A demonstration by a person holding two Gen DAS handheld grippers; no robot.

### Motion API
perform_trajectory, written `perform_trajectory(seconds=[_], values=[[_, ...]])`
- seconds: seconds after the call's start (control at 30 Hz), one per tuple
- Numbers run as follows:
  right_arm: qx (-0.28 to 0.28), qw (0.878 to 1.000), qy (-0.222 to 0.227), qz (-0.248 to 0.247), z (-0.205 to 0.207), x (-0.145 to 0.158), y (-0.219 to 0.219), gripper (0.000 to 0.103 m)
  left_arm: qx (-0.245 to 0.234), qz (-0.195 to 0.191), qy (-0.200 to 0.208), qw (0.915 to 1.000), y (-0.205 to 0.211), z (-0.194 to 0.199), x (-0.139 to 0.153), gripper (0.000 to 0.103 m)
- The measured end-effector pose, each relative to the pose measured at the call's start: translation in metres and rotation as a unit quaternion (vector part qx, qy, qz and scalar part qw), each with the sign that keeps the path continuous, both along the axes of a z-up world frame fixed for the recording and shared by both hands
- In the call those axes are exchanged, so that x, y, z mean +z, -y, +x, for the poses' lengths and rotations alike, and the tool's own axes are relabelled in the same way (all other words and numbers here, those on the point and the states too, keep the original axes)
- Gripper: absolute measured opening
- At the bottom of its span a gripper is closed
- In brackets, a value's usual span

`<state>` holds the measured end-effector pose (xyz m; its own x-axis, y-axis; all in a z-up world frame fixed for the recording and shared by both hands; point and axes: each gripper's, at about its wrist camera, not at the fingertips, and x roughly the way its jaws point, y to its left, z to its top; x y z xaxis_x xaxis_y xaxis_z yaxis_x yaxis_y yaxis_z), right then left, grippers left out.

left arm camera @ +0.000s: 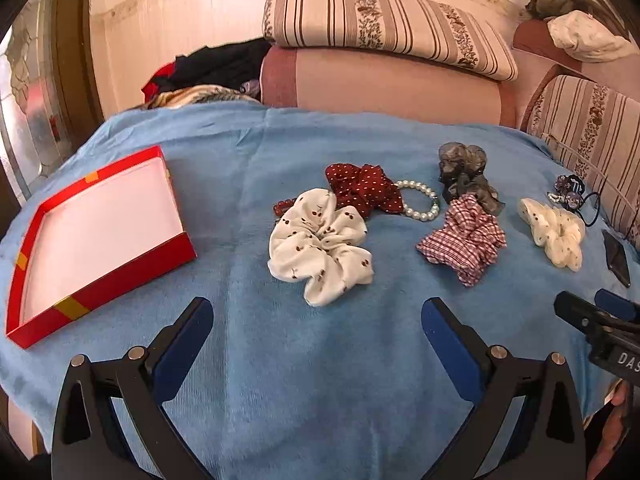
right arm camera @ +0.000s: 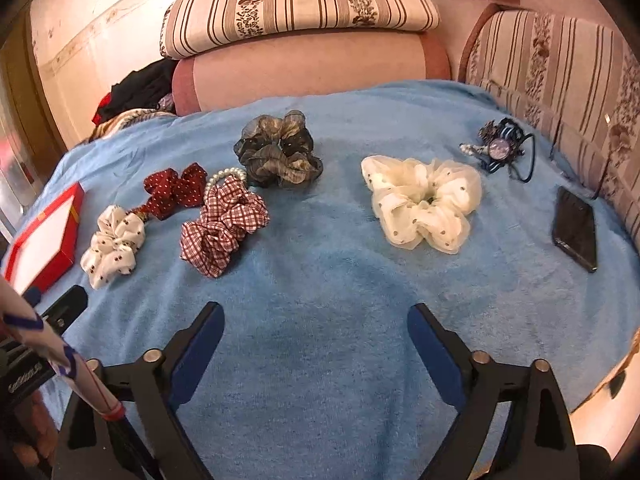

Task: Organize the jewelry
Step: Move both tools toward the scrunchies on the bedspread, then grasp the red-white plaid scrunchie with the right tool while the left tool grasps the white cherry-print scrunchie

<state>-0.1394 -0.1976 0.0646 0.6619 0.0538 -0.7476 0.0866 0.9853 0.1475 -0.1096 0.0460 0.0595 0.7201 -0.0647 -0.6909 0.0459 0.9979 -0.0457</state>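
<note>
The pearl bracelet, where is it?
In the left wrist view, the pearl bracelet lies mid-table, touching the red dotted scrunchie, left of the grey scrunchie.

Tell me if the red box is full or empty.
Empty. The red box lies open on the blue cloth, its white bottom bare; every scrunchie and the pearl bracelet lie outside it.

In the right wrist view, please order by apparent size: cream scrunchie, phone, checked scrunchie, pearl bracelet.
1. Cream scrunchie
2. Checked scrunchie
3. Phone, though the fisheye edge distorts it, so its place against the checked one is unsure
4. Pearl bracelet, mostly hidden
</note>
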Motion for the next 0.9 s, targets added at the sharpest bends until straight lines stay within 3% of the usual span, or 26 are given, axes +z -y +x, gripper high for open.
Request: perform_trajectory(seconds=[0.03,0.17,0.4,0.57,0.77,0.8,0.9], values=[[0.004,1.0,0.0,0.009,0.002,0.0,0.001,0.083,0.001,-0.001,-0.004,1.0,-0.002,0.004,0.0,0.103],[0.028,0.999,-0.014,0.041,0.012,-0.002,-0.001,0.071,-0.008,-0.008,-0.017,0.9998,-0.009,0.024,0.001,0.103],[0.052,0.997,-0.012,0.05,0.032,-0.003,-0.017,0.071,-0.018,-0.012,-0.025,0.9995,-0.011,0.046,-0.004,0.103],[0.072,0.991,-0.021,0.108,0.065,-0.004,-0.023,0.071,-0.014,-0.012,-0.027,0.9995,-0.015,0.054,-0.009,0.102],[0.069,0.986,-0.059,0.14,0.103,-0.022,-0.032,0.071,-0.011,-0.016,-0.034,0.9992,-0.022,0.059,-0.015,0.102],[0.069,0.985,-0.065,0.142,0.105,-0.025,-0.032,0.069,-0.01,-0.014,-0.034,0.9993,-0.022,0.059,-0.016,0.102],[0.074,0.985,-0.078,0.132,0.11,-0.032,-0.039,0.038,-0.011,-0.016,-0.037,0.9991,-0.024,0.062,-0.018,0.102]])
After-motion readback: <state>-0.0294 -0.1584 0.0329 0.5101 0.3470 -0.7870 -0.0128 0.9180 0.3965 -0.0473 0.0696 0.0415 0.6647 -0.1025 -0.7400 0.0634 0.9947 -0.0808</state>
